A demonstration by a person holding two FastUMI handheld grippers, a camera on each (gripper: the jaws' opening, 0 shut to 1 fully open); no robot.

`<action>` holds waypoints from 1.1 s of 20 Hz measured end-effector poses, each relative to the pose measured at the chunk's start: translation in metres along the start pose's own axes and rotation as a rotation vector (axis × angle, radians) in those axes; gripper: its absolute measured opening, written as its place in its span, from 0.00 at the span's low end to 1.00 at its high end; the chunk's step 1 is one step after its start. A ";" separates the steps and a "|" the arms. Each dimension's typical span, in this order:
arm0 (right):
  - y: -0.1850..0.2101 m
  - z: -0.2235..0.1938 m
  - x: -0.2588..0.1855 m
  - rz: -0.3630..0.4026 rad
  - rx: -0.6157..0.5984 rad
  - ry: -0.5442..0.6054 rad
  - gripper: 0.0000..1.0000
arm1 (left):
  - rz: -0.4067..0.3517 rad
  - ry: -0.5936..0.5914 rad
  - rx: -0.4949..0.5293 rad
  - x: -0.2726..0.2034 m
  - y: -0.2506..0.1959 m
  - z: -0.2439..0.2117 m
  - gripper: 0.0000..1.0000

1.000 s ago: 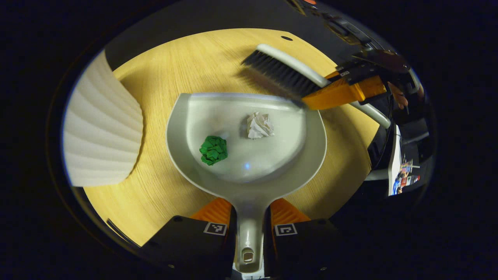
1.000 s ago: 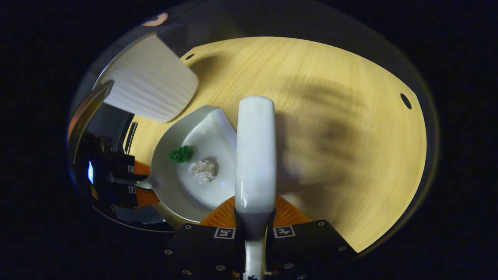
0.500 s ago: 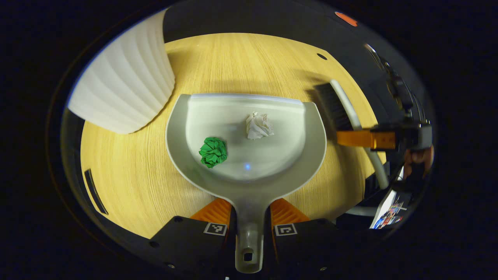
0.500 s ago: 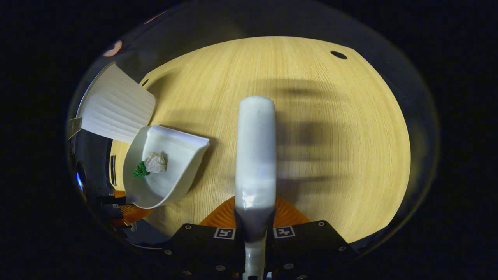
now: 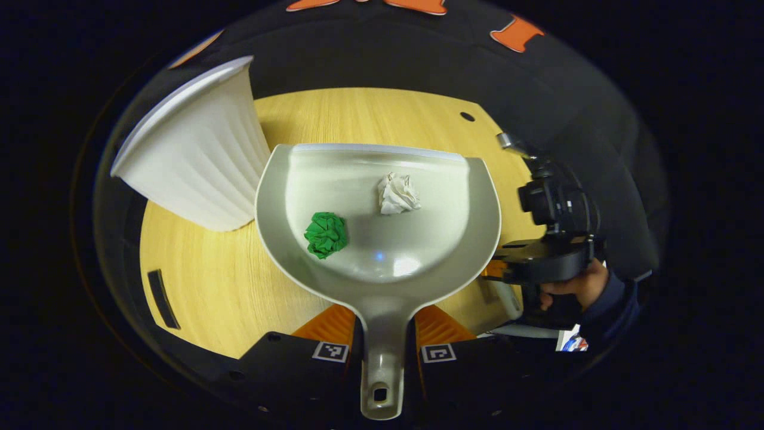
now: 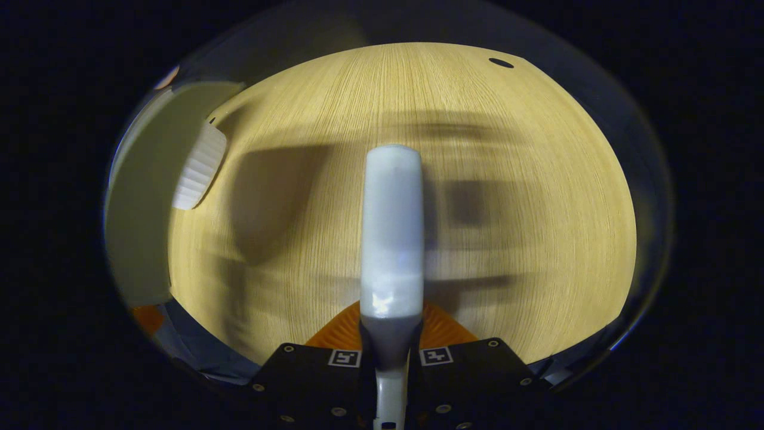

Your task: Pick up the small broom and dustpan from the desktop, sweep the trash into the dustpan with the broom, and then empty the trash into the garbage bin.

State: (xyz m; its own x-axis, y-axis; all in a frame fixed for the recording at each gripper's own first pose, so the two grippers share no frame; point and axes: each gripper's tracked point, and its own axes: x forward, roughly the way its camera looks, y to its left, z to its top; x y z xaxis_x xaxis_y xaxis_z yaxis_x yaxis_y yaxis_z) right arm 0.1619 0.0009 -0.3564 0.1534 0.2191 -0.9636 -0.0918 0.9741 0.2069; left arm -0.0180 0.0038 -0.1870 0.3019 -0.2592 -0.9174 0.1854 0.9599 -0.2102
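Left tool (image 5: 382, 325) clamps the dustpan (image 5: 382, 239) by its handle, pan straight ahead of the fingers, lifted over the table (image 5: 203, 280). Green wad (image 5: 326, 234) and white wad (image 5: 398, 193) both sit inside, so sweeping looks done. The garbage bin (image 5: 197, 155) stands just left of the pan; tipping remains. Right tool (image 6: 391, 325) grips the broom (image 6: 391, 239), pointing forward. No readable writing, just square markers on the tools.
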 end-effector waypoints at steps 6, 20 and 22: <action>-0.002 0.003 0.000 0.027 -0.008 -0.001 0.21 | -0.030 -0.119 0.006 -0.095 0.001 0.056 0.30; -0.014 0.028 0.007 0.038 -0.014 0.002 0.21 | 0.423 -0.036 -0.071 -0.106 0.151 0.082 0.30; -0.017 0.040 0.010 0.038 -0.008 0.002 0.21 | 0.518 0.017 0.003 -0.109 0.164 0.084 0.30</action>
State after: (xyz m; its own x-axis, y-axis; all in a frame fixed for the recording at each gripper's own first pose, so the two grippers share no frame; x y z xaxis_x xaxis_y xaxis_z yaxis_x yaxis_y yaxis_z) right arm 0.2047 -0.0116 -0.3625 0.1473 0.2558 -0.9554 -0.1056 0.9645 0.2419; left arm 0.0578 0.1801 -0.0933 0.3393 0.2518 -0.9064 0.0185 0.9615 0.2741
